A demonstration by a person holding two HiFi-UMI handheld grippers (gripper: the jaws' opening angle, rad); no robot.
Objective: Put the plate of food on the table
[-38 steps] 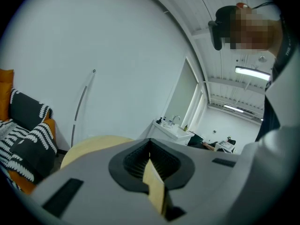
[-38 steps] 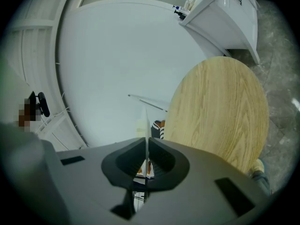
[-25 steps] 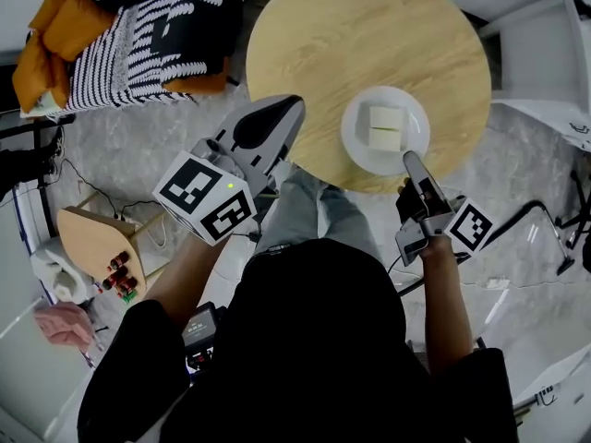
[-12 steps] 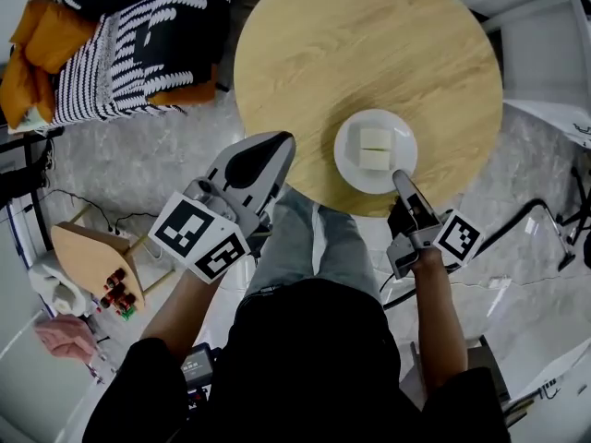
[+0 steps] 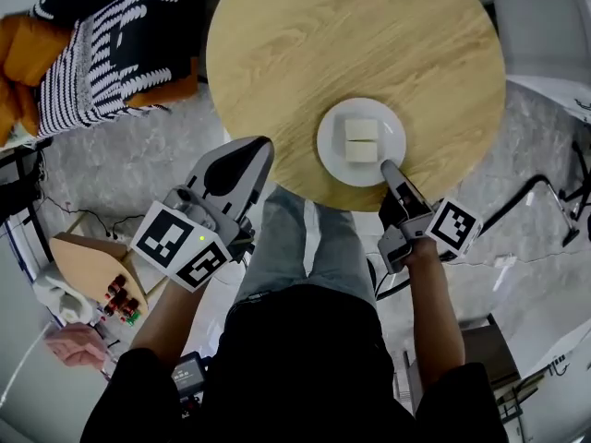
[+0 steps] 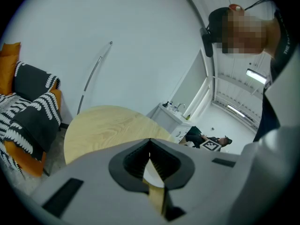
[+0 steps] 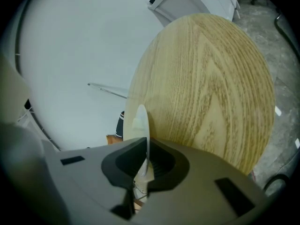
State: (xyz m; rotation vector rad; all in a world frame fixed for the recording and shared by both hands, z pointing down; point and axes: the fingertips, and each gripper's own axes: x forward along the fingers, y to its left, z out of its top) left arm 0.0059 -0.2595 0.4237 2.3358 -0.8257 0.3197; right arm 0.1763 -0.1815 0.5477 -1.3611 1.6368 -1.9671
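A: Where is the round white plate [image 5: 329, 146] just now?
B: Over the round pale-wood surface [image 5: 351, 44], close to the edge nearest the person, with two pale square blocks of food [image 5: 361, 141] side by side on it. Whether its base is down on the wood or a shade above it, I cannot tell

A: And what has hold of it?
B: The right hand-held gripper [image 5: 388, 168] is clenched on the near rim. In the right gripper view the plate [image 7: 142, 121] shows edge-on, running straight in between the jaws, which pinch it. I judge that a rim grip from the person's side keeps the jaws off the food and lets the plate travel level over the edge

A: The other one?
B: The left hand-held gripper [image 5: 259, 150] hangs just off the near-left edge of the surface, above the floor and well apart from the plate. Its jaws are together with nothing between them. It looks parked there so as not to get in the way

A: What is left to do, then?
B: Little, by my reckoning: see that the plate sits flat, then let go of the rim. It lies so near the edge that a tug on release could drag it back toward the person
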